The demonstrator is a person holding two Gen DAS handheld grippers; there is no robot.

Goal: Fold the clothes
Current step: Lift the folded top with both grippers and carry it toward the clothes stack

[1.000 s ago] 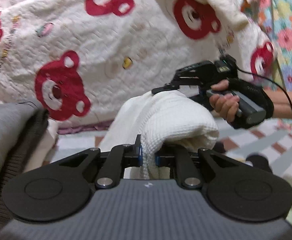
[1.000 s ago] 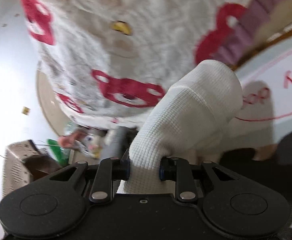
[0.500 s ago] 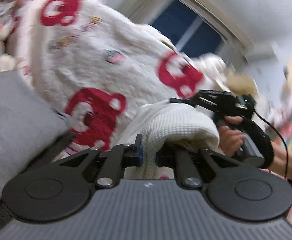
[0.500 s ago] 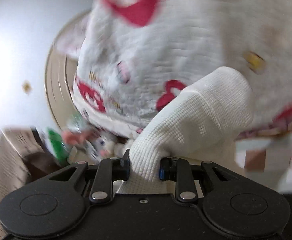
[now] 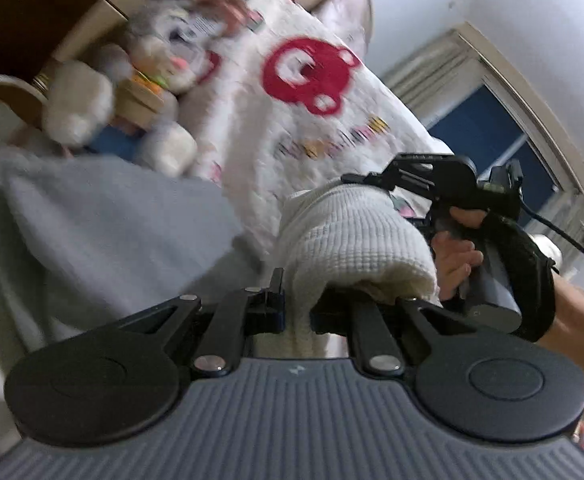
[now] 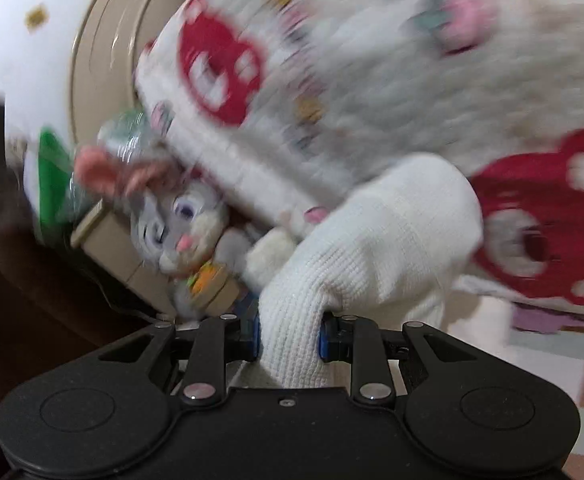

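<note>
White waffle-knit garment hangs bunched in the air between my left gripper and right gripper, both clamped on its cloth, so I judge no neat fold is laid yet and flattening remains.

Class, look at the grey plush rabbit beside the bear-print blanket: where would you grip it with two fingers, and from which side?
Judging from the right wrist view, grip the plush rabbit by its pink-lined ears, coming from the open side away from the bear-print blanket. The ears stick out thin and free, narrow enough for the fingers, whereas its body is wedged against the blanket and partly hidden behind the cream knit garment.
</note>
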